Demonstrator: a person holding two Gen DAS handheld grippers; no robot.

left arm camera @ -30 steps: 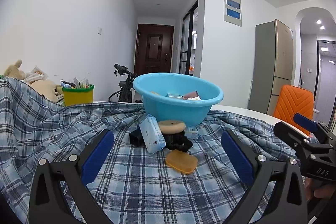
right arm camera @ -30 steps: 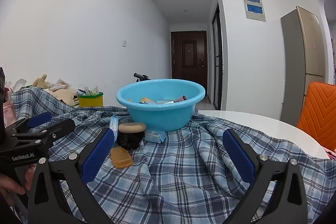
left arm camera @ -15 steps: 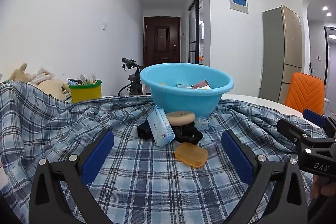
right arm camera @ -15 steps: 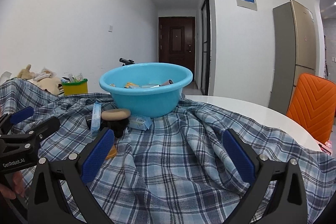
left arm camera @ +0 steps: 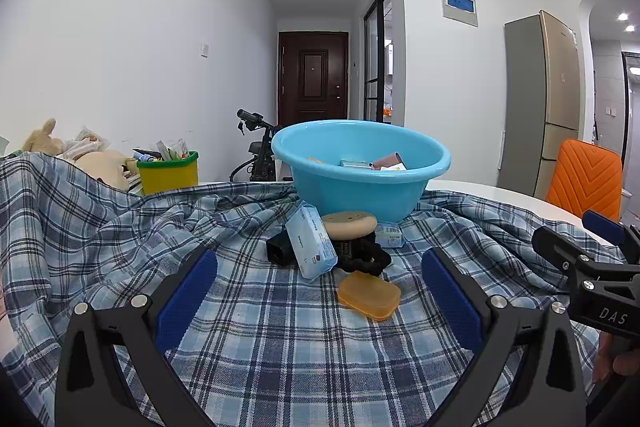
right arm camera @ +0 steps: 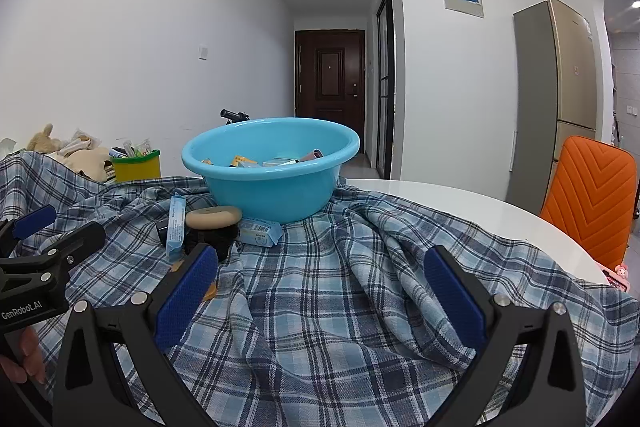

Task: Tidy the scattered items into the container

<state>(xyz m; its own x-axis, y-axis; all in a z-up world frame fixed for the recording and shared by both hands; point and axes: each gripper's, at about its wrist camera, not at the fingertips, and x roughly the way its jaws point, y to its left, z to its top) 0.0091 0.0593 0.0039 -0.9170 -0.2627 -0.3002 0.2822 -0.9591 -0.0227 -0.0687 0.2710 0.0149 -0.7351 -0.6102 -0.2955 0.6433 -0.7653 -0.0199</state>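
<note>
On the left, bare blue-and-white plaid cloth (left arm camera: 120,227) lay rumpled and open before the left gripper (left arm camera: 320,291), which hovered level, fingers spread wide and holding nothing. Ahead, a pale blue wipes packet (left arm camera: 310,245), tan round sponge (left arm camera: 349,223), black scrunchie (left arm camera: 366,259) and translucent orange plastic case (left arm camera: 369,295) clustered just before the round blue plastic basin (left arm camera: 360,183). Rightward, the right gripper (right arm camera: 320,291) hovered likewise agape and empty over bare folds, near the white table's edge (right arm camera: 480,203).

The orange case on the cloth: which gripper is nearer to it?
Left. The orange case lies just ahead of the open left gripper, about centred; the right gripper is off to its right, its finger hiding most of it.
</note>
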